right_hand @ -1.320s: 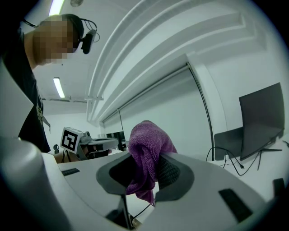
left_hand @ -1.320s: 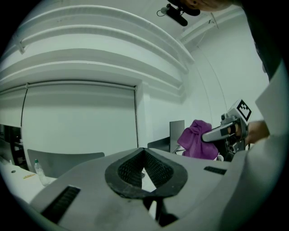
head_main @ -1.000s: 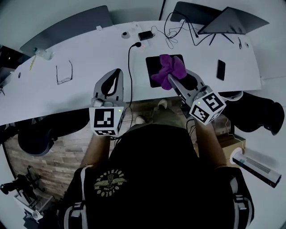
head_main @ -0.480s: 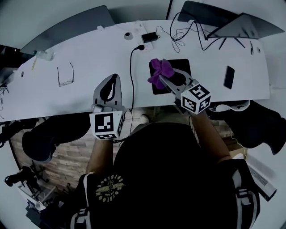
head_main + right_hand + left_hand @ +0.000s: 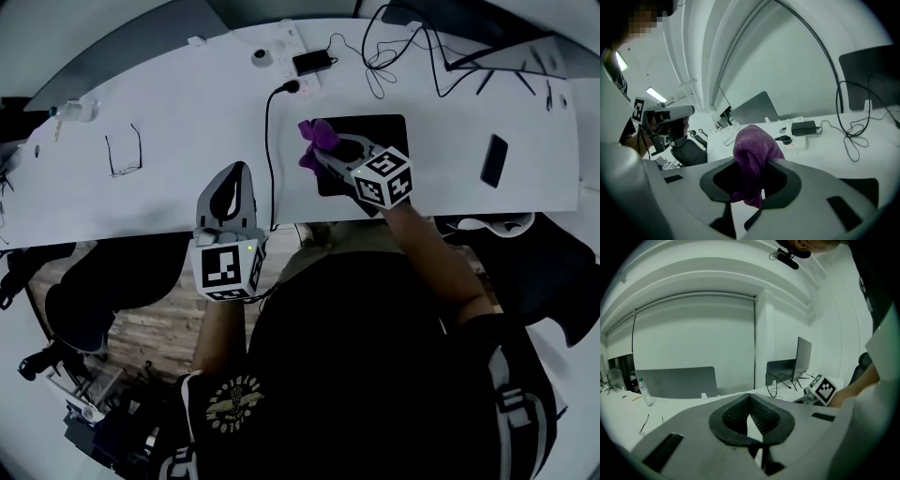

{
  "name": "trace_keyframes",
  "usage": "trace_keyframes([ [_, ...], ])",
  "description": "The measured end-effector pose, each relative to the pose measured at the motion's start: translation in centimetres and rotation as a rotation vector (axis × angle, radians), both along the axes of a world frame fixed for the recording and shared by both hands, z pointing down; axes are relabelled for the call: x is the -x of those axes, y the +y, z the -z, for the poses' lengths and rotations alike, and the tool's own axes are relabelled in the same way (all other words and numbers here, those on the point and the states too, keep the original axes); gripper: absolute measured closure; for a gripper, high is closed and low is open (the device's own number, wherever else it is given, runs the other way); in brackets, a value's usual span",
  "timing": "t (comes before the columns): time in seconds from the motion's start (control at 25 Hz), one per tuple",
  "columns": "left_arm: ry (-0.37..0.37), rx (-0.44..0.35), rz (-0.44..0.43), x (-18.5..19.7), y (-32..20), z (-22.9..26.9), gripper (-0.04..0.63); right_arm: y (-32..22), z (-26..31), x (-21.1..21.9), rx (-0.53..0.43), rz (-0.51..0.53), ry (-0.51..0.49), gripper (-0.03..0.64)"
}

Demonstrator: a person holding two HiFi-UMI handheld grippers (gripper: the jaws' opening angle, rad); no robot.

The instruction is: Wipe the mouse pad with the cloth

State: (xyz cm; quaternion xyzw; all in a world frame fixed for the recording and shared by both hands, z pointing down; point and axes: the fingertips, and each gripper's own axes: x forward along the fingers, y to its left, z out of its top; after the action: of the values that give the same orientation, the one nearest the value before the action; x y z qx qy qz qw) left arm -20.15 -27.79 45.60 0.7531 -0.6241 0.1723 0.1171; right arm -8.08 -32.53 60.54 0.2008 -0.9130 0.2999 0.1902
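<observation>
A black mouse pad (image 5: 375,133) lies on the white desk (image 5: 187,112), right of centre. My right gripper (image 5: 319,155) is shut on a purple cloth (image 5: 315,141) and holds it at the pad's left edge. In the right gripper view the cloth (image 5: 752,157) bunches up between the jaws and hangs down. My left gripper (image 5: 230,183) rests near the desk's front edge, left of a black cable (image 5: 269,150). Its jaws are closed with nothing between them (image 5: 751,420).
Glasses (image 5: 122,150) lie at the left of the desk. A power strip and adapter (image 5: 309,64) with tangled cables (image 5: 389,52) sit at the back. A phone (image 5: 493,160) lies right of the pad. A laptop (image 5: 487,23) stands at the back right.
My right gripper has carried the purple cloth leftward across the pad, from its middle to its left edge. The left gripper has stayed where it was.
</observation>
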Motion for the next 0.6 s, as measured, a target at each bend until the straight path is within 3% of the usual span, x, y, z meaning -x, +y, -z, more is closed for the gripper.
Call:
trace_keyframes([
  [0.28, -0.011, 0.044, 0.029, 0.4, 0.3, -1.7, 0.594, -2.0, -8.4, 1.0, 0.131, -0.018, 0.095, 0.508],
  [0.6, -0.014, 0.072, 0.024, 0.6, 0.1, -2.8, 0.594, -3.4, -12.6, -2.6, 0.155, -0.087, 0.253, 0.508],
])
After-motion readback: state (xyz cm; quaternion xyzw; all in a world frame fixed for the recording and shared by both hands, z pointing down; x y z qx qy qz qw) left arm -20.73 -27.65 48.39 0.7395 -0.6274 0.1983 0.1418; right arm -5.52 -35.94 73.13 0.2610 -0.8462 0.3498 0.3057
